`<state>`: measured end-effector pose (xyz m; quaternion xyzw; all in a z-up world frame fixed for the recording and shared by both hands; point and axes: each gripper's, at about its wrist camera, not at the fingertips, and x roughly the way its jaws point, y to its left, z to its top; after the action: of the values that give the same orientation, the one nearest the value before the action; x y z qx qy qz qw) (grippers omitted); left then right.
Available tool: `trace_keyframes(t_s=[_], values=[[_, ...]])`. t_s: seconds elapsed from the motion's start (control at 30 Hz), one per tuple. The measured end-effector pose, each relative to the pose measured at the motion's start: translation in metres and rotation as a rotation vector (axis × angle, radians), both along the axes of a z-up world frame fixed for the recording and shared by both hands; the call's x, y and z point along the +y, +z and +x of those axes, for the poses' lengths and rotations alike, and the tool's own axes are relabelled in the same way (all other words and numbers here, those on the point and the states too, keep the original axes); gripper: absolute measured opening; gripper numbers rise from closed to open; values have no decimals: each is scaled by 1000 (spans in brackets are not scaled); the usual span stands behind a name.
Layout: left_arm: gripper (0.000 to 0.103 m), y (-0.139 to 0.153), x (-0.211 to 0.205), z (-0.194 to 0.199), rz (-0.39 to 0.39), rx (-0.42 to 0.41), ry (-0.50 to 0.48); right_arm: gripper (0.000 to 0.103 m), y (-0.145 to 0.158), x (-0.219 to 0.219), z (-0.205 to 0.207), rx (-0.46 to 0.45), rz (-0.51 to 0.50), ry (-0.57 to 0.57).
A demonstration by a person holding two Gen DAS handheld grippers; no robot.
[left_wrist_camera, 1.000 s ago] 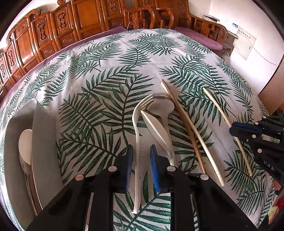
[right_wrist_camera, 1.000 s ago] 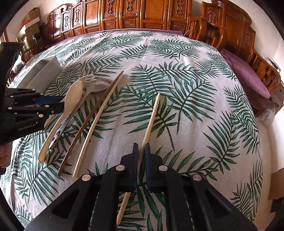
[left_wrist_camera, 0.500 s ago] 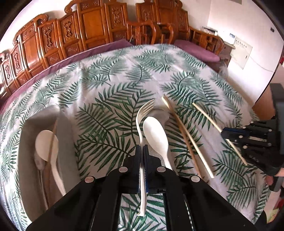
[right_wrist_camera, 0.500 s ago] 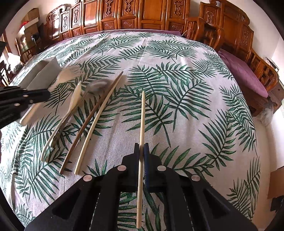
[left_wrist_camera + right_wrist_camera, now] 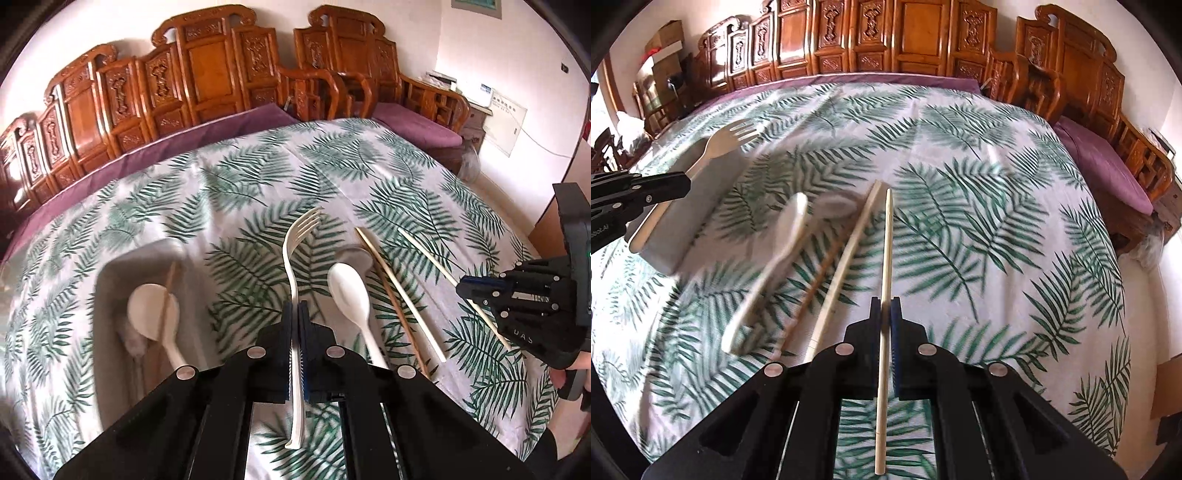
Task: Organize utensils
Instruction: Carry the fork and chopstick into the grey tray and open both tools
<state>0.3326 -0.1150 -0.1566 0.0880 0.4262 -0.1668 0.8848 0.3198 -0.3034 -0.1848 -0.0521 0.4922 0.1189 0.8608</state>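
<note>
The white fork (image 5: 295, 273) is pinched by its thin handle between the clenched jaws of the left gripper (image 5: 295, 314) at the lower centre of the left wrist view, and a pale chopstick (image 5: 885, 280) is clamped likewise in the right gripper (image 5: 885, 314). Since each is gripped at a single narrow point, either could pivot or slip out during carrying. The grey tray (image 5: 110, 280), at the left of that view, already holds a white spoon (image 5: 153, 312), so the fork could be caught on its rim or dropped short.
</note>
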Motion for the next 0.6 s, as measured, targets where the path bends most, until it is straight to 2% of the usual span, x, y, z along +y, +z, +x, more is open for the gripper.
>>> trace_keyframes(t_s=[0.27, 0.33, 0.6], values=[[3, 19, 40, -2, -6, -29, 43, 6, 22, 38, 2, -29, 22, 51], [3, 21, 51, -1, -8, -31, 58, 6, 32, 59, 4, -43, 33, 78], [3, 13, 89, 4, -10, -21, 115, 6, 47, 100, 6, -60, 45, 136]])
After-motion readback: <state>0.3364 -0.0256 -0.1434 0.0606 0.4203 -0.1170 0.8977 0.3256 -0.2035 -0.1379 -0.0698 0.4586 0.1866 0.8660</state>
